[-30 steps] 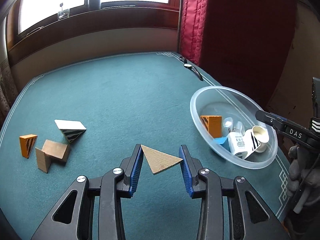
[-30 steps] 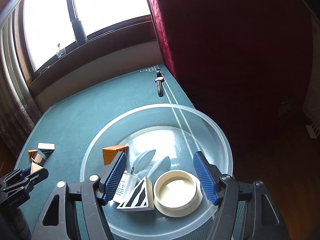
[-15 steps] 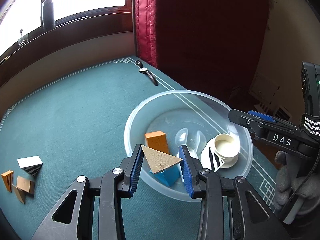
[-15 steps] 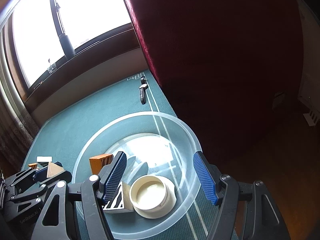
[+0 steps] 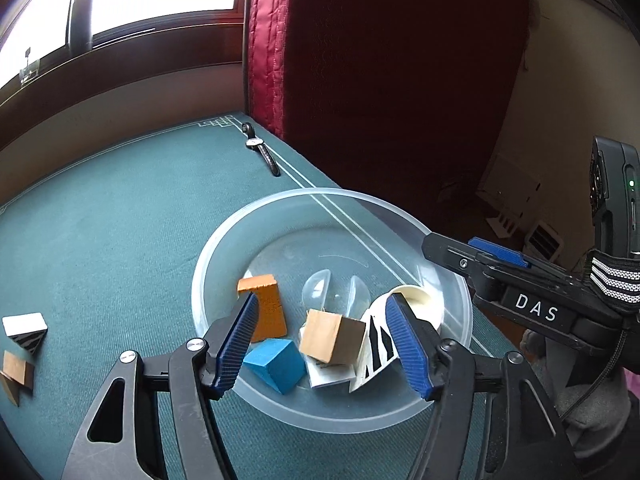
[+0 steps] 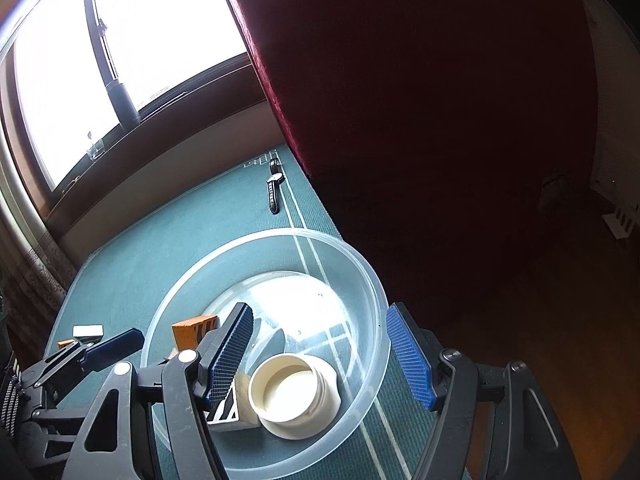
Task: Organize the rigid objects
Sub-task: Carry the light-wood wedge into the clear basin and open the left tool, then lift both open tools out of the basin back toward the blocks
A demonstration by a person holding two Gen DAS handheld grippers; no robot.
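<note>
A clear plastic bowl (image 5: 280, 216) stands on the green table. Inside lie a plain wooden block (image 5: 332, 336), an orange block (image 5: 266, 308), a blue block (image 5: 276, 364), a black-and-white striped block (image 5: 376, 344) and a cream round lid (image 5: 420, 300). My left gripper (image 5: 324, 344) is open above the bowl, the wooden block lying free between its fingers. My right gripper (image 6: 320, 352) is open and empty over the bowl (image 6: 352, 264), above the cream lid (image 6: 292, 396). Loose blocks (image 5: 24, 328) lie at the far left.
A wristwatch (image 5: 262, 152) lies at the table's far edge near the red curtain (image 5: 272, 60); it also shows in the right wrist view (image 6: 274, 188). The table's right edge runs just past the bowl. A window sill runs along the back.
My left gripper carried the wooden block from the table's left over the bowl, then opened; the block now lies in the bowl. The right gripper shifted slightly right.
</note>
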